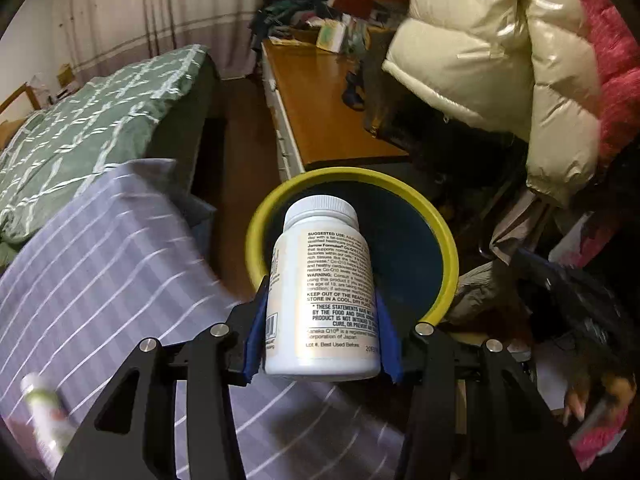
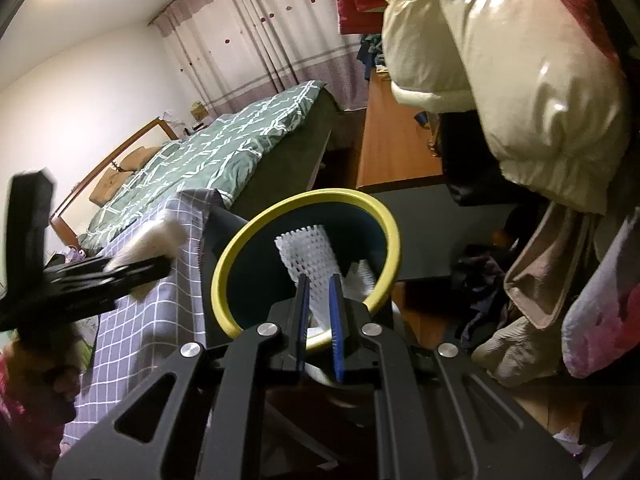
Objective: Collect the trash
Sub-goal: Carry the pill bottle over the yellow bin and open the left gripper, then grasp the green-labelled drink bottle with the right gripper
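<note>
So far nothing has dropped: my left gripper (image 1: 320,344) clamps the white pill bottle (image 1: 322,292) and my right gripper (image 2: 320,300) pinches foam netting (image 2: 310,258), both over the yellow-rimmed bin (image 1: 448,240).

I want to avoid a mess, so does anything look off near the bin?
Nothing looks spilled. The left gripper holds a capped white supplement bottle over the yellow-rimmed bin; the right gripper holds white foam netting above it.
</note>
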Motion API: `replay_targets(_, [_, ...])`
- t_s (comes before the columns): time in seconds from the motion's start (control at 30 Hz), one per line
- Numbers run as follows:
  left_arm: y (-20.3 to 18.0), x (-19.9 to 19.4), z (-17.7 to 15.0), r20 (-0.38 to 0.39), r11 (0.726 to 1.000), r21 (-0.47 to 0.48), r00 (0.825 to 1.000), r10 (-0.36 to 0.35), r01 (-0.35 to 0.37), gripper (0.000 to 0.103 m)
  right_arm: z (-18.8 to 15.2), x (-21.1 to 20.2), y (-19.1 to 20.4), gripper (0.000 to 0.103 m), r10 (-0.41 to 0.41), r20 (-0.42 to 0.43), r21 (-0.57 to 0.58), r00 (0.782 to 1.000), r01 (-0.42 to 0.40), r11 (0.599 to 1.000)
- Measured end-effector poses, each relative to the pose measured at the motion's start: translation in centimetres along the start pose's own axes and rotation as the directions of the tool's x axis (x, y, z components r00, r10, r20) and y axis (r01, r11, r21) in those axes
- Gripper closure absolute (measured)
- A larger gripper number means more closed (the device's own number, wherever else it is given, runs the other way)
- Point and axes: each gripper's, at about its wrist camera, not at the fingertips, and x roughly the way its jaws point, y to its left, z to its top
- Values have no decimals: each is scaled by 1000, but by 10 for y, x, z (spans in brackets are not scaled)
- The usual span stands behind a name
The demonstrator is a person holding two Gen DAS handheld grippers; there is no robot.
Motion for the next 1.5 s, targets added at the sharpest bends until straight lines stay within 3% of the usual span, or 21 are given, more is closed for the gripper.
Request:
replay_targets(0.1, [-8, 21, 11, -6, 1000, -19, 1000, -8, 8, 49, 0, 1, -4, 87, 0, -5, 6, 1000, 0, 1000])
replay_targets(0.13, [-11, 26, 14, 0, 1000, -23, 1000, 4, -4, 28, -1, 1, -5, 86, -1, -6, 9, 1000, 1, 1000])
replay_targets(0.17, [-11, 27, 17, 15, 999, -29, 1000, 19, -18, 19, -1, 1, -6, 86, 0, -8, 11, 1000, 0, 1000])
replay_targets(0.43, [12, -31, 3, 128, 996, -67, 990, 64, -56, 20, -5, 13, 6, 86, 25, -35, -4, 999, -25, 1000])
replay_targets(0.63, [54, -97, -39, 205, 987, -139, 973, 111, -83, 19, -11, 18, 32, 86, 41, -60, -54, 997, -44, 998])
replay_targets(0.8, [94, -152, -80, 247, 966, -211, 948, 202, -151, 18, -16, 22, 60, 86, 55, -79, -101, 995, -63, 993])
replay_targets(0.87, [113, -174, -98, 259, 952, -251, 935, 241, -175, 17, -19, 23, 75, 86, 65, -89, -125, 994, -76, 989])
replay_targets(0.97, [144, -204, -127, 283, 920, -317, 903, 322, -229, 15, -25, 26, 102, 86, 86, -113, -171, 990, -105, 980])
replay_targets(1.1, [188, -234, -169, 279, 863, -413, 861, 424, -291, 14, -36, 28, 147, 85, 129, -152, -242, 980, -163, 956])
replay_targets(1.33, [248, -252, -231, 227, 768, -515, 804, 550, -380, 14, -62, 26, 232, 83, 211, -201, -341, 956, -270, 900])
replay_targets(1.4, [258, -253, -245, 221, 749, -529, 788, 575, -398, 14, -68, 24, 252, 76, 231, -211, -361, 950, -296, 884])
replay_targets(1.5, [274, -257, -262, 225, 731, -565, 781, 583, -383, 14, -77, 20, 280, 65, 262, -216, -385, 940, -329, 862])
